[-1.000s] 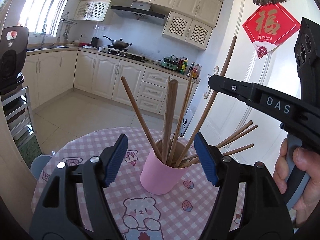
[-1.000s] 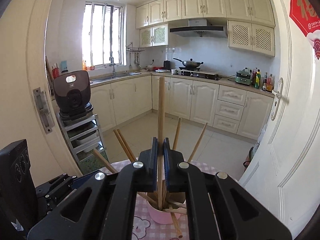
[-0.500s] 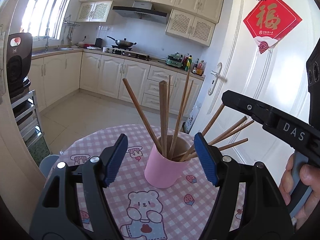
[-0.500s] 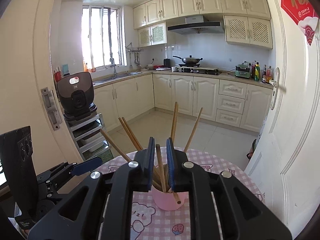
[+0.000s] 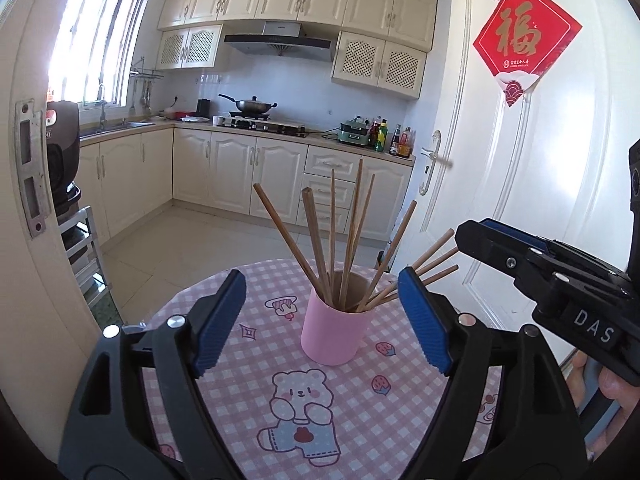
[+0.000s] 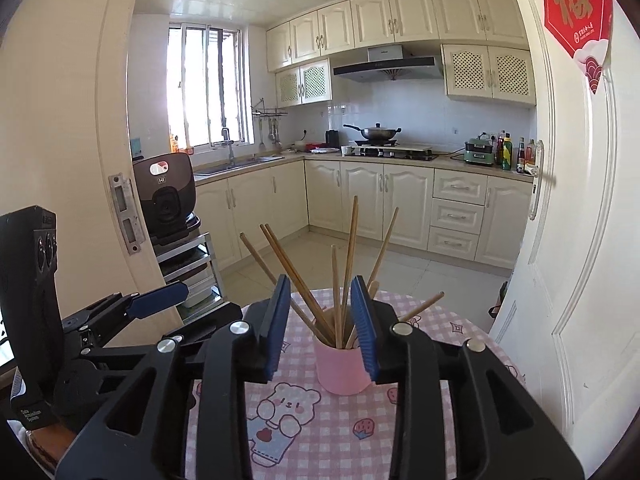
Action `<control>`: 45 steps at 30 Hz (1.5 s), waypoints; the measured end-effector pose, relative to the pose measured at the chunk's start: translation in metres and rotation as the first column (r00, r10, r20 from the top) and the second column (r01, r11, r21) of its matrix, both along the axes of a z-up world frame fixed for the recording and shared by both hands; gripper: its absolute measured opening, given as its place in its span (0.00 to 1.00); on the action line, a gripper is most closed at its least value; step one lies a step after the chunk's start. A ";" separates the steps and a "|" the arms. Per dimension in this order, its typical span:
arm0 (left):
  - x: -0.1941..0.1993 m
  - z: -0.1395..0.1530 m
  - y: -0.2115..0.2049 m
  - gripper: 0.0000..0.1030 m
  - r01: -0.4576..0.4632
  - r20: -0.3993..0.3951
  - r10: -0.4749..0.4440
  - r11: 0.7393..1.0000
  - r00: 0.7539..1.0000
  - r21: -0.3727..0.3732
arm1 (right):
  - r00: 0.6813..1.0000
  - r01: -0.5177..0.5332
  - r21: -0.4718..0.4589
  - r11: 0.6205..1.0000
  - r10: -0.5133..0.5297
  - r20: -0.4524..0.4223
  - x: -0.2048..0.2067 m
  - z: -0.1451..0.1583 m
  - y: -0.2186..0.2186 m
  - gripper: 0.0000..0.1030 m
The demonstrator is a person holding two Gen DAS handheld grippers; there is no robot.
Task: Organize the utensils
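Note:
A pink cup (image 5: pixel 334 330) stands on the pink checked tablecloth (image 5: pixel 360 420) with several wooden chopsticks (image 5: pixel 352 232) fanned out in it. My left gripper (image 5: pixel 320 280) hangs short of the cup, its jaws wide and still opening, nothing between the pads. In the right wrist view the same cup (image 6: pixel 342 368) and chopsticks (image 6: pixel 350 248) show through the gap of my right gripper (image 6: pixel 321 284), whose jaws are opening and hold nothing. The right gripper (image 5: pixel 492 236) reaches in from the right. The left gripper (image 6: pixel 160 300) shows at the left.
A white door (image 5: pixel 540 168) with a red paper decoration (image 5: pixel 524 40) stands close on the right of the table. A black appliance (image 6: pixel 164 196) on a metal rack sits beyond the left door frame. Kitchen cabinets and tiled floor lie behind.
The right gripper was shut on an upright chopstick over the cup; it lowered it in, let go and drew back. The left gripper pulled back from the cup and opened wider.

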State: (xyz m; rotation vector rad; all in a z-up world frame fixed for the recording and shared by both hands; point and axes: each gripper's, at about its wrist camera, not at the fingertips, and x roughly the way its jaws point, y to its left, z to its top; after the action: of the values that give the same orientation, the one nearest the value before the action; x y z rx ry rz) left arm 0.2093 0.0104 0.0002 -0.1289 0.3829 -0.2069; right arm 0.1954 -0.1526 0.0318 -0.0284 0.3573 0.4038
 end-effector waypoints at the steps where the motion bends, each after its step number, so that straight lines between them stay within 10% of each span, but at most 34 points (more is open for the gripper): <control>1: -0.004 0.001 0.000 0.78 -0.004 0.002 0.004 1.000 1.000 0.007 | 1.000 0.003 0.006 1.000 -0.003 0.002 -0.004 0.000 -0.001 0.34; 22: -0.092 0.020 0.009 0.92 -0.145 0.108 0.134 0.984 0.985 0.105 | 0.984 0.099 0.028 0.995 -0.102 0.147 -0.094 -0.012 -0.008 0.70; 45: -0.161 0.034 0.003 0.94 -0.200 0.252 0.167 0.973 0.953 0.113 | 0.964 0.111 0.066 0.992 -0.124 0.235 -0.141 -0.009 -0.006 0.86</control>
State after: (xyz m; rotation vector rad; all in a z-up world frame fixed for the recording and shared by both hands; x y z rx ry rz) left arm 0.0488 0.0135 0.0345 -0.0022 0.1400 -0.0101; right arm 0.0545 -0.1583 0.0225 -0.0042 0.1098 0.2880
